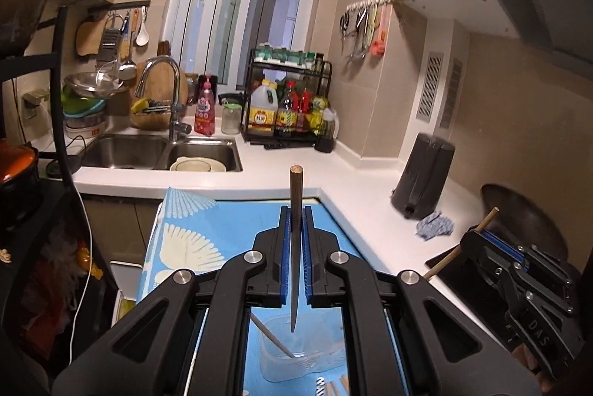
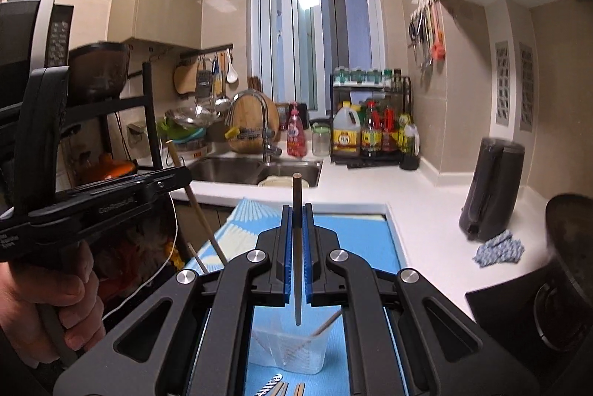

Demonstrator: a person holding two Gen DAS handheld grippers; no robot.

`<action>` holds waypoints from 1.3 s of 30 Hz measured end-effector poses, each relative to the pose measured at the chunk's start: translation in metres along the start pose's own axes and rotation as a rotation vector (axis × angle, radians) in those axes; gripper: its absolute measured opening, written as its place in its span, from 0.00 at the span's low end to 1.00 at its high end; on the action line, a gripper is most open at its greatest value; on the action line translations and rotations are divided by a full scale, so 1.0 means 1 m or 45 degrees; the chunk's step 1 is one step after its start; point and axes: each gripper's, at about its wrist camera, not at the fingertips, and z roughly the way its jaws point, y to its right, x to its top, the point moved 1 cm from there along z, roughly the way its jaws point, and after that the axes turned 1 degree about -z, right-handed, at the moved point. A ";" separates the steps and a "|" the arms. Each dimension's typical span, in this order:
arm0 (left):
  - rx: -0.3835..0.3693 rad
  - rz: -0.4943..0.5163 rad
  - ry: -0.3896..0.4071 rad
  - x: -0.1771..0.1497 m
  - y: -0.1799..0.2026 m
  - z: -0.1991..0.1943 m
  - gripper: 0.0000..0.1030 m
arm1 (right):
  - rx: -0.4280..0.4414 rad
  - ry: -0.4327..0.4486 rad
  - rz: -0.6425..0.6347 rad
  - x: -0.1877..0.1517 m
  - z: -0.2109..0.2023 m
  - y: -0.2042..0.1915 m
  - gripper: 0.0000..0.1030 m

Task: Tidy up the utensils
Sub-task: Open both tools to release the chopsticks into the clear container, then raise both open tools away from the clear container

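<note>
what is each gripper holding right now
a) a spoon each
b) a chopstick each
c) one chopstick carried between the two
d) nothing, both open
b: in its own wrist view the left gripper is shut on a dark chopstick, and the right gripper is shut on its own chopstick, both above the clear plastic cup on the blue mat.

Home kitchen — double steel sink with faucet, condiment rack of bottles, hanging utensils, white countertop, wok — tiled walls.
</note>
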 end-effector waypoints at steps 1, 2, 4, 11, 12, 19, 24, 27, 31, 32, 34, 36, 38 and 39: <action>0.004 0.016 -0.015 -0.009 0.001 0.008 0.06 | -0.001 -0.017 0.003 -0.009 0.006 0.001 0.05; 0.004 0.031 -0.036 -0.019 0.001 0.015 0.06 | -0.002 -0.033 0.006 -0.018 0.012 0.003 0.05; 0.000 0.046 -0.079 -0.034 0.001 0.026 0.06 | 0.000 -0.084 0.024 -0.035 0.025 0.006 0.05; -0.028 0.066 -0.179 -0.073 -0.003 0.042 0.06 | 0.001 -0.206 0.007 -0.073 0.045 0.001 0.08; -0.026 0.078 -0.183 -0.075 -0.002 0.042 0.07 | 0.000 -0.219 0.009 -0.077 0.045 0.000 0.09; -0.018 0.094 -0.124 -0.068 -0.006 0.026 0.38 | -0.034 -0.237 0.018 -0.082 0.037 0.000 0.31; -0.006 0.089 -0.056 -0.059 -0.005 0.005 0.48 | -0.059 -0.212 0.000 -0.073 0.024 -0.004 0.35; 0.000 0.093 -0.021 -0.055 -0.004 -0.006 0.52 | -0.075 -0.213 -0.012 -0.070 0.019 -0.006 0.35; 0.016 0.087 0.021 -0.049 -0.009 -0.024 0.56 | -0.097 -0.197 -0.014 -0.063 0.008 -0.007 0.35; 0.022 0.085 0.036 -0.047 -0.011 -0.031 0.56 | -0.103 -0.189 -0.012 -0.061 0.005 -0.007 0.35; 0.028 0.071 0.063 -0.044 -0.015 -0.042 0.57 | -0.109 -0.172 -0.006 -0.057 -0.003 -0.007 0.35; 0.045 0.059 0.093 -0.042 -0.019 -0.054 0.60 | -0.112 -0.156 -0.015 -0.052 -0.011 -0.010 0.35; 0.072 0.056 0.122 -0.041 -0.021 -0.066 0.63 | -0.128 -0.135 -0.045 -0.046 -0.019 -0.014 0.35; 0.078 0.057 0.131 -0.041 -0.021 -0.070 0.63 | -0.132 -0.126 -0.054 -0.044 -0.022 -0.015 0.35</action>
